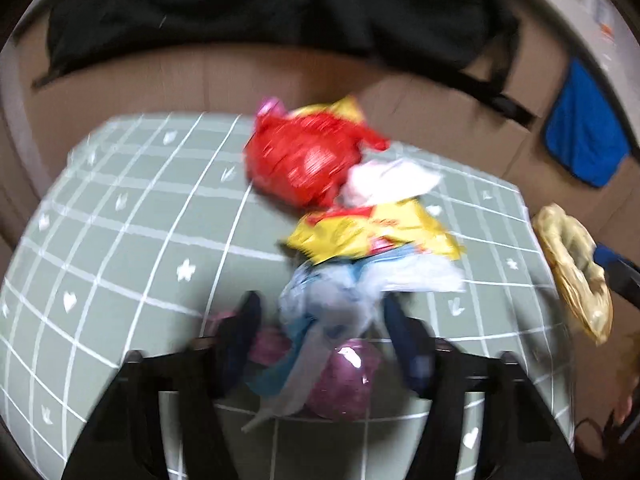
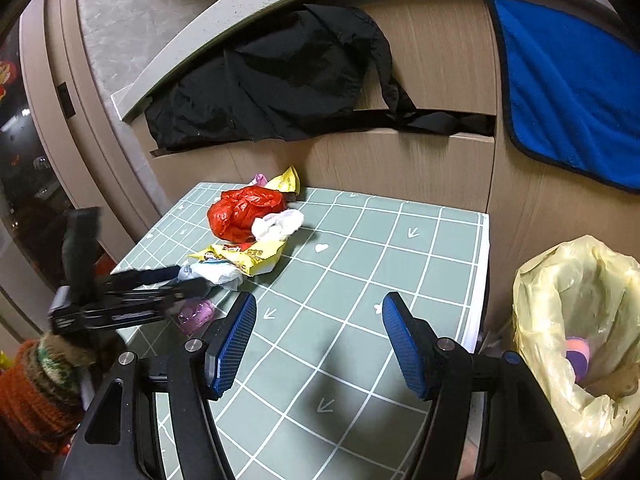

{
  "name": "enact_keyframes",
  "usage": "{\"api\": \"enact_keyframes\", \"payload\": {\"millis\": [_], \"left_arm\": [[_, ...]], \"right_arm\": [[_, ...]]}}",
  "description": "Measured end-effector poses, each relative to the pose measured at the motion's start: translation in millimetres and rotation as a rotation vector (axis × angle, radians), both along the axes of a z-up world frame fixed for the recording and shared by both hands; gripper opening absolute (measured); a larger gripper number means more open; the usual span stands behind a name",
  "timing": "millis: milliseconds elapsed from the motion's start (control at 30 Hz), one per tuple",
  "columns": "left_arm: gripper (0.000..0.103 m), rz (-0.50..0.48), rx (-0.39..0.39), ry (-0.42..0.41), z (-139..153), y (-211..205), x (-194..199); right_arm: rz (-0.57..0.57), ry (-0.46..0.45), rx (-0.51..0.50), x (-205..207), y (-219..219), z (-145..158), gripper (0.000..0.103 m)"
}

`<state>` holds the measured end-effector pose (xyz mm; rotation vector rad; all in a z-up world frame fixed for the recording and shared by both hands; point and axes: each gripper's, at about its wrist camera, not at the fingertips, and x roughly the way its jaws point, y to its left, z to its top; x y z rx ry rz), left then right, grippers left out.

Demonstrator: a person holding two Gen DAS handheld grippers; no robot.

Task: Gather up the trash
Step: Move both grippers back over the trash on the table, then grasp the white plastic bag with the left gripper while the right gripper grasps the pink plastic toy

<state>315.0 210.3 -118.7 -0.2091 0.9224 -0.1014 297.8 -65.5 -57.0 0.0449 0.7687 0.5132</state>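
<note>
While my left tongs (image 1: 320, 332) come down on the heap, the left wrist view is blurred: the pale blue-white wrapper (image 1: 336, 296) sits between the blue pads, but whether they press on it I cannot tell. Pink clear wrapper (image 1: 344, 380) lies under it, near the tongs' base. Further out on the green checked desk (image 1: 120, 220): one yellow snack packet (image 1: 372, 236), one white tissue wad (image 1: 388, 184), one red plastic bag (image 1: 304, 164), and behind that a second yellow packet (image 1: 344, 108) plus a small pink scrap (image 1: 270, 106). Edge of the yellowish bin bag (image 1: 576, 272) shows right of the desk.

Right wrist view, sharper. My right tongs (image 2: 320, 344) are released, pads wide apart, nothing between them, hovering over bare desk (image 2: 360, 280). Left tongs (image 2: 188, 280) reach in from the left, tips at the pale wrapper (image 2: 216, 272). Same count here: red bag (image 2: 240, 212) one, tissue (image 2: 280, 220) one, yellow packets two (image 2: 248, 256) (image 2: 288, 180), pink pieces two (image 2: 196, 316) (image 2: 259, 179), pale wrapper one. Seven pieces on the desk. Bin bag (image 2: 560, 280) stands open beside the desk, something pink-purple (image 2: 576, 356) already inside.

Judgement: early stage, at least one item binned, most of the heap left.
</note>
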Motion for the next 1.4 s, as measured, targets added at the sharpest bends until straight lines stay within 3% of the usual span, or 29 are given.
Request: {"api": "enact_keyframes", "payload": {"millis": [100, 233, 433, 633, 800, 900, 967, 1033, 1200, 1400], "left_arm": [[0.035, 0.047, -0.097, -0.021, 9.1, 18.1, -13.8], [0.035, 0.117, -0.148, -0.099, 37.3, 45.9, -50.4], [0.035, 0.272, -0.148, -0.178, 63.7, 88.3, -98.8], [0.035, 0.348, -0.198, -0.196, 60.6, 113.0, -129.8], [0.035, 0.371, -0.226, -0.177, 49.4, 118.0, -133.2], [0.035, 0.366, -0.233, -0.170, 46.9, 113.5, -130.0], [0.035, 0.359, -0.231, -0.171, 47.6, 109.6, -128.2], [0.035, 0.348, -0.234, -0.174, 49.2, 104.0, -126.0], [0.035, 0.317, -0.213, -0.191, 59.0, 83.0, -123.4], [0.035, 0.249, -0.180, -0.241, 80.3, 40.0, -121.1]], "right_arm": [[0.035, 0.011, 0.007, -0.6, 6.8, -0.1, 0.063], [0.159, 0.030, -0.007, -2.4, 36.8, -8.6, 0.063], [0.374, 0.039, -0.069, -5.1, 108.0, -27.6, 0.063], [0.490, 0.019, -0.142, 1.9, 167.4, -54.9, 0.063], [0.494, 0.022, -0.223, 12.9, 189.7, -75.5, 0.063], [0.507, 0.021, -0.266, 11.5, 194.8, -83.2, 0.062], [0.513, -0.003, -0.304, 5.9, 195.8, -83.0, 0.049], [0.514, -0.007, -0.316, 0.3, 193.5, -79.9, 0.049], [0.479, -0.028, -0.227, -11.2, 168.4, -49.1, 0.049], [0.365, -0.102, -0.150, -19.9, 105.4, 2.4, 0.049]]}}
